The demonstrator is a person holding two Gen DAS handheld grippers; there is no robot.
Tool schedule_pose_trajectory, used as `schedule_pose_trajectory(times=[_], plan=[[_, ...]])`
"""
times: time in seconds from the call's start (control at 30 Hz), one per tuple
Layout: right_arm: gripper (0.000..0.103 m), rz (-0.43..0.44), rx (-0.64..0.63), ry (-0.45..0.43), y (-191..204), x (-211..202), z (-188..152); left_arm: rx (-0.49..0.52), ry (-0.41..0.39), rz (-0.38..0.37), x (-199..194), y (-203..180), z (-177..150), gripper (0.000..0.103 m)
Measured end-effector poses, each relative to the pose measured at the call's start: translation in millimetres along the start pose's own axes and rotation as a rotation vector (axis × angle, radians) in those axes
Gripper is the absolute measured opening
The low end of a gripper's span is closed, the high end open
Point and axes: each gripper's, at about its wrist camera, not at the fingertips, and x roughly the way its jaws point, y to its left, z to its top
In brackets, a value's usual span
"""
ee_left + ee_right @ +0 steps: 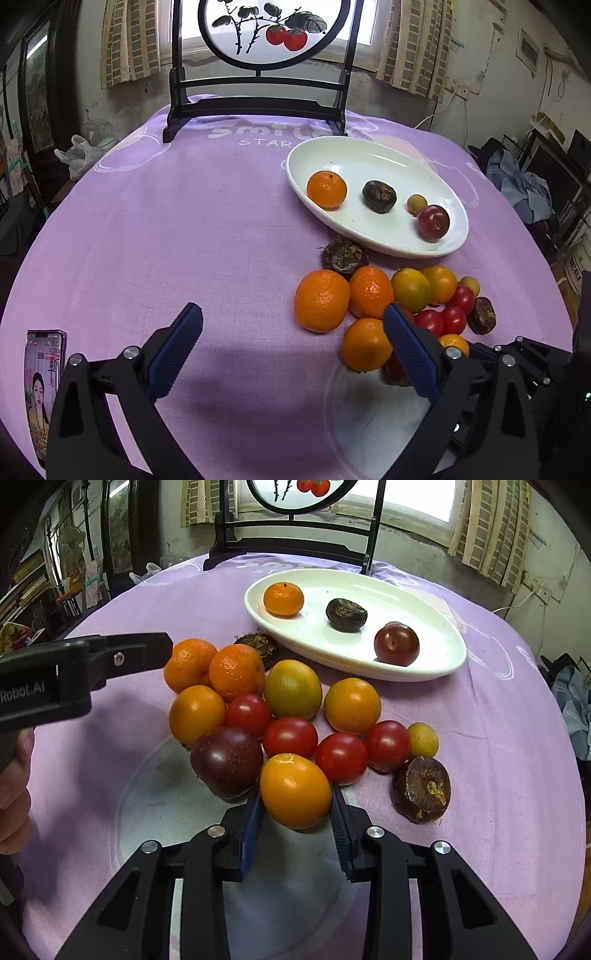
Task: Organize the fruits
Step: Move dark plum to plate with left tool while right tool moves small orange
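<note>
Your right gripper (pixel 295 805) fingers pinch the orange-yellow fruit (pixel 295 790) at the pile's near edge on the bench; round skin may slip, nudging the plum (pixel 227 762); left gripper (pixel 291 354) gapes empty.

Worktop (pixel 184 221) draped in a lilac cloth. Landmark: white oval dish (pixel 369 155), resting on the cloth. Directly before the dish, a cluster of loose fruit (pixel 291 690); behind it, a black screen stand (pixel 255 107); far to its left at the near edge, a phone (pixel 42 384).
</note>
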Motion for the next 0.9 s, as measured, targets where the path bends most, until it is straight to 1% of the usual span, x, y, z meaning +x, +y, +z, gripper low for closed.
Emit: schedule_pose_trajectory(times=[0.13, 0.23, 0.33, 0.4, 0.57, 0.63, 0.7, 0.8, 0.9], plan=[[0.036, 0.027, 0.022, 0.002, -7, -7, -5, 0.013, 0.009, -0.009, 1, -4, -3, 0.096], [0.036, 0.045, 0.078, -0.013, -23, -16, -13, 0.024, 0.018, -0.021, 1, -7, -5, 0.096], [0.036, 0.052, 0.132, -0.008, -39, -15, -21, 0.016, 0.038, -0.074, 2, -10, -11, 0.096], [0.036, 0.065, 0.151, -0.001, -45, -14, -24, 0.026, 0.066, -0.090, 4, -13, -16, 0.096], [0.036, 0.072, 0.126, -0.036, -43, -21, -23, 0.098, 0.085, -0.042, 3, -20, -36, 0.096], [0.036, 0.067, 0.127, -0.033, -44, -23, -24, 0.108, 0.101, -0.047, 2, -24, -42, 0.096], [0.036, 0.043, 0.132, -0.033, -48, -26, -24, 0.125, 0.113, -0.056, -1, -33, -47, 0.096], [0.036, 0.030, 0.165, -0.046, -58, -32, -24, 0.156, 0.123, -0.052, -3, -47, -54, 0.096], [0.036, 0.016, 0.205, -0.054, -71, -36, -23, 0.180, 0.128, -0.027, -1, -63, -61, 0.096]])
